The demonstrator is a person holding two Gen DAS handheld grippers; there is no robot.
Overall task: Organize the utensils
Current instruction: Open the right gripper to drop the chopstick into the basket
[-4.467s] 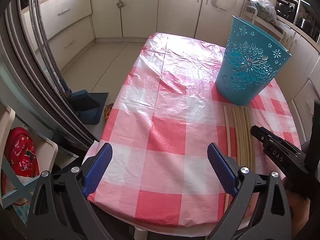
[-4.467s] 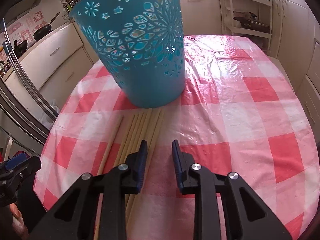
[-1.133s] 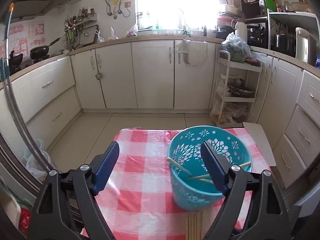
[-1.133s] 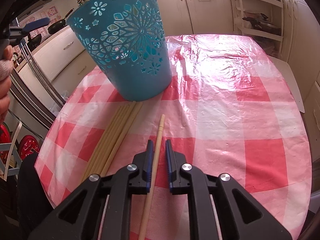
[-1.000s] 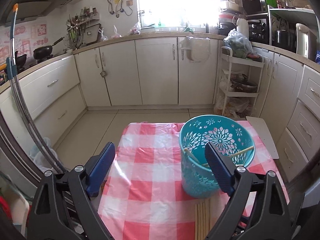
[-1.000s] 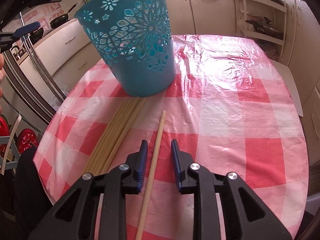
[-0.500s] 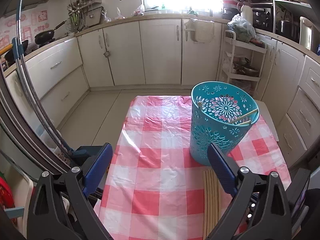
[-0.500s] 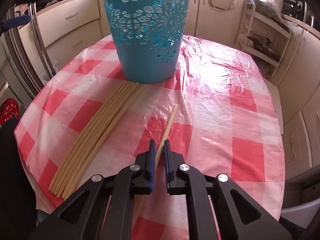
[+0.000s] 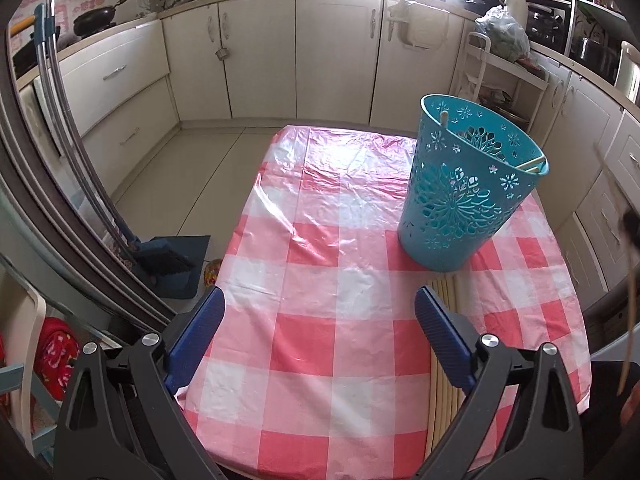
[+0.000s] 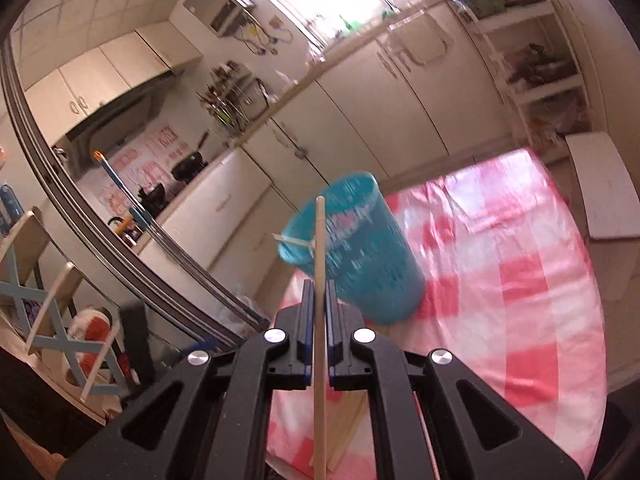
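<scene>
A teal cut-out basket [image 9: 468, 196] stands on the far right of the red-and-white checked table [image 9: 328, 288], with wooden sticks [image 9: 530, 163] leaning inside. Several more sticks [image 9: 444, 364] lie side by side in front of it, beside the right finger of my left gripper [image 9: 320, 332], which is open, empty and above the near table edge. My right gripper [image 10: 318, 308] is shut on one wooden stick [image 10: 319, 264], lifted off the table and pointing up toward the basket [image 10: 360, 256]. That stick shows blurred at the right edge of the left wrist view [image 9: 629, 320].
A broom and dustpan [image 9: 168, 260] stand on the floor left of the table beside steel rails [image 9: 68, 152]. White cabinets [image 9: 332, 52] line the back wall. A shelf rack [image 9: 504, 72] stands behind the basket. A chair [image 10: 52, 292] is at the left.
My right gripper closed on the lone stick and lifted it off the table, swinging up toward the basket. My left gripper dropped lower and nearer the table.
</scene>
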